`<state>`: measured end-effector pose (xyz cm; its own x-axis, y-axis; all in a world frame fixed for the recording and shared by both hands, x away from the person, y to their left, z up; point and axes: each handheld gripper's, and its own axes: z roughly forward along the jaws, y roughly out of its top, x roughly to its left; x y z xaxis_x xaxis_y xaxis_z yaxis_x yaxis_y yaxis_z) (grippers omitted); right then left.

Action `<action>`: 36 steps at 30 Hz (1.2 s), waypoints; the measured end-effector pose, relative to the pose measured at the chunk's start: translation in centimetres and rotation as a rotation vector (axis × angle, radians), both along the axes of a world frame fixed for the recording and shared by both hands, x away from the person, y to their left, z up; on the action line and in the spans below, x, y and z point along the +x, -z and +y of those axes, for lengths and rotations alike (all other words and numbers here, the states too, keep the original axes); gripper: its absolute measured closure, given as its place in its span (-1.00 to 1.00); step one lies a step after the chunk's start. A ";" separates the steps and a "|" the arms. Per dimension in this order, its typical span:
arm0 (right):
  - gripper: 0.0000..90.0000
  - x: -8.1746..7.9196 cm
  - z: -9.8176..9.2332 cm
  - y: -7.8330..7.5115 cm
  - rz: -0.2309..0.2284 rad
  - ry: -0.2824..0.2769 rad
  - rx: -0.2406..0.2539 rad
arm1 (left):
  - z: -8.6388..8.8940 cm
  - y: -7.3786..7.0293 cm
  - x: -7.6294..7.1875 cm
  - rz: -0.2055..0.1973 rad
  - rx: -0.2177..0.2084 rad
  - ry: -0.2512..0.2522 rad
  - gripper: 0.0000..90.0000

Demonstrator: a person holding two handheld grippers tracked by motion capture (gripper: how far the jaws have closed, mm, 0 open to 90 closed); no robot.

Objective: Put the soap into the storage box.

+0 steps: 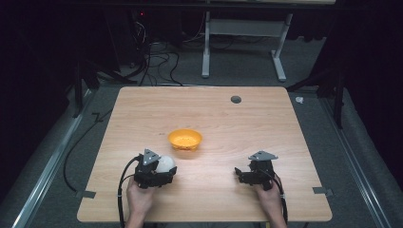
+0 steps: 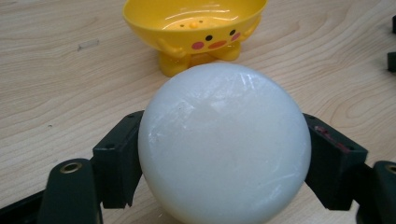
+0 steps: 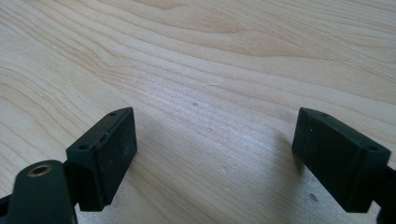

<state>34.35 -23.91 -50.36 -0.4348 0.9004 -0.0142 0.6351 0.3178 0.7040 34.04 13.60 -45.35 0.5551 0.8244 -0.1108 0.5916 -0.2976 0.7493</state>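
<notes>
light wooden table point(image 1: 266, 123) with a yellow duck-faced bowl point(image 1: 185, 139) standing near its middle

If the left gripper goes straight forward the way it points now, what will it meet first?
The left gripper, its jaws shut on the white ball, points at the yellow duck-faced bowl. The ball would probably reach the bowl's feet first; the gap looks short, but depth is unclear.

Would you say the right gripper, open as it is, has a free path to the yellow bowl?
Probably yes. The right gripper is open with nothing between its fingers, and bare table lies between it and the yellow bowl. The left gripper, holding the white ball, sits off to the side.
</notes>
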 end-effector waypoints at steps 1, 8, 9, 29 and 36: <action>-0.67 0.0 0.0 0.0 0.003 0.002 0.000 | 0.0 -0.1 0.0 0.002 -0.005 0.003 -0.45; -0.67 0.0 0.0 0.0 0.004 0.001 -0.001 | -0.4 -1.0 0.0 -0.002 0.023 0.031 -0.45; -0.67 0.0 0.0 0.0 0.004 0.001 -0.002 | -0.6 -1.0 0.0 -0.003 0.035 0.033 -0.45; -0.67 0.0 0.0 0.0 0.002 -0.002 -0.002 | -2.2 -2.5 1.5 0.011 -0.008 0.088 -0.45; -0.67 0.0 0.0 0.0 0.002 -0.002 -0.002 | -2.6 -3.1 2.2 -0.005 -0.010 0.098 -0.45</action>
<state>34.37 -23.89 -50.34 -0.4366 0.8995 -0.0150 0.6356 0.3203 0.7024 36.26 10.96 -42.22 0.6339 0.7647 -0.1157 0.5559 -0.3465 0.7556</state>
